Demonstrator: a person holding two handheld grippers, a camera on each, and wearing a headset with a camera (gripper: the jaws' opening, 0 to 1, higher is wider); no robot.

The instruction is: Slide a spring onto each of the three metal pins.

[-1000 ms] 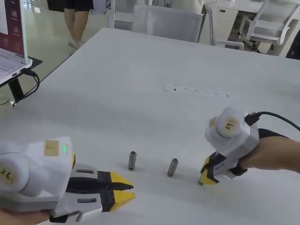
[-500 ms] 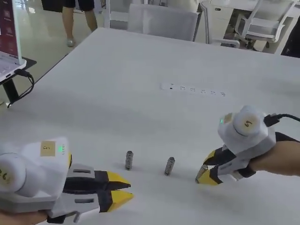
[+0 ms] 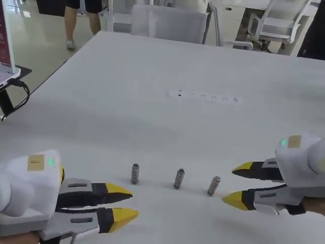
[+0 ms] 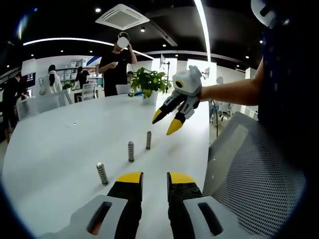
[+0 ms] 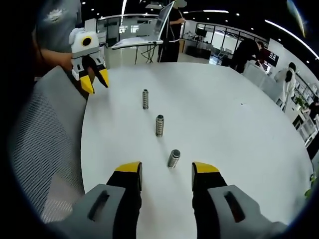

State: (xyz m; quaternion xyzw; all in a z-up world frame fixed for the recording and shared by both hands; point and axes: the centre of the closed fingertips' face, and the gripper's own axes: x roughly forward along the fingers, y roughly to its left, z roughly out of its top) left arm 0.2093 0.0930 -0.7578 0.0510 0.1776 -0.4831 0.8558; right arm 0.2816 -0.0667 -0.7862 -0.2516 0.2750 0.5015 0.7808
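On table (image 3: pixel 162 127), 6 o'clock sector: upright row of spring one (image 3: pixel 135 174), spring two (image 3: pixel 179 179), spring three (image 3: pixel 214 186). At 7 o'clock, left gripper (image 3: pixel 127 203), jaws parted, empty. At 3 o'clock of spring three, right gripper (image 3: pixel 236 183), jaws wide, empty.

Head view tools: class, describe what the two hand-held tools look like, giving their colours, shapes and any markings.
The left tool and the right tool both have bulky white bodies, black jaws and pointed yellow tips. The left body bears a tan sticker beside a green light; the right has the same. The person wears a grey top.
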